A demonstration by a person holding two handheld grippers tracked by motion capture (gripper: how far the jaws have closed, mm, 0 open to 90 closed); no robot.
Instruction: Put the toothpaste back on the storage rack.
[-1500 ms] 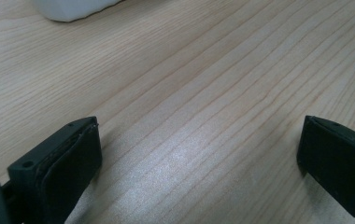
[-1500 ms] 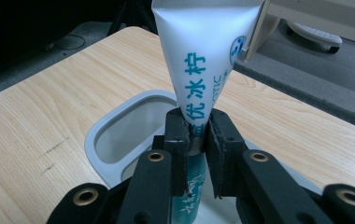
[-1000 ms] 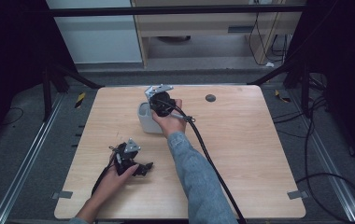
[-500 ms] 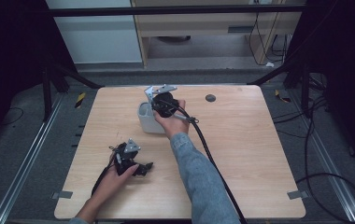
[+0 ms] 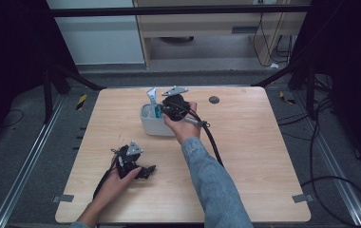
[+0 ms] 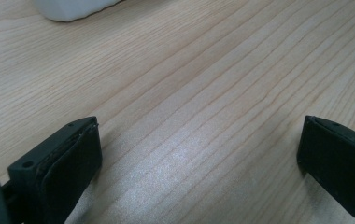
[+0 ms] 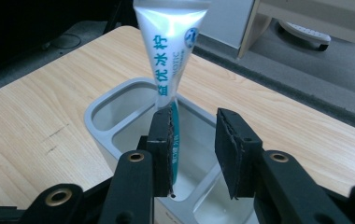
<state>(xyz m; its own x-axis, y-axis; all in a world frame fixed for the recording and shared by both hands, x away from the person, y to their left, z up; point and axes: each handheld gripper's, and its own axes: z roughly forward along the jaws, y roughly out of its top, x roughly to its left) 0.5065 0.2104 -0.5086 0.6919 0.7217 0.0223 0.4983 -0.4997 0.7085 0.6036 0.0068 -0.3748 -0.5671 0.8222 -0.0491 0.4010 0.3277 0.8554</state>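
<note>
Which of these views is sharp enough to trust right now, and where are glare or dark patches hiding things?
Right gripper view: sharp on the toothpaste tube and holder, shelving behind soft. Left gripper view: a sheen on the table, the white thing at the top edge blurred. High view: table evenly lit, both side margins nearly black, the right gripper small and dark against the hand.

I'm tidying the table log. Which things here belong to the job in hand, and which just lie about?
In the job:
toothpaste tube, standing in the holder
grey holder
right gripper, jaws just opening, tube free

Lying about:
dark disc on the table
left gripper, open, resting idle
</note>
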